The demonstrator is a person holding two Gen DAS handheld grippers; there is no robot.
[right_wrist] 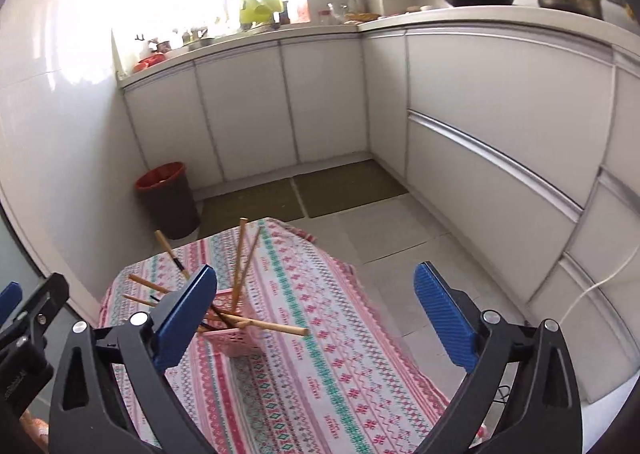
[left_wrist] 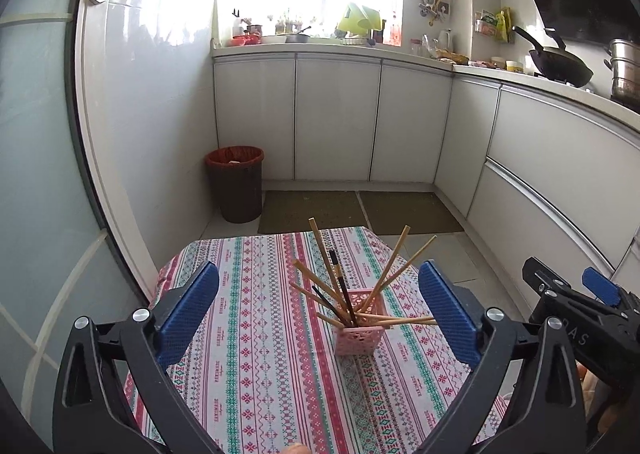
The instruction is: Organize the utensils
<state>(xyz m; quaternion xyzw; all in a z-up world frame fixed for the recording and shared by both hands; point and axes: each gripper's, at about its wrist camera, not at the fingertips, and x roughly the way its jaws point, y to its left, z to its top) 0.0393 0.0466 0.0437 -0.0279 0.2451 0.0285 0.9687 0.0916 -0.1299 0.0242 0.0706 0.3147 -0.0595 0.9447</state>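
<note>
Left hand-held gripper [left_wrist: 319, 308] and right hand-held gripper [right_wrist: 315, 306] both gape wide, holding nothing. Chopsticks [left_wrist: 384, 276] splay from the pink basket [left_wrist: 360, 338] at lower centre of the counter [left_wrist: 248, 374]; I reckon they're light, stiff, slippery, so pinch mid-shaft.

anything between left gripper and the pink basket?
No: only bare patterned tablecloth between the open left gripper and the pink basket, per the left wrist view.

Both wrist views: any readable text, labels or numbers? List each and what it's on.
"HANDMADE", repeated along the stripes of the tablecloth; smaller script under it is too blurred to read.
"AS", partial raised letters on the right gripper body, rest cut off.
Raised lettering on the left gripper body: too blurred.
Packets on the wall rack: print too small.
</note>
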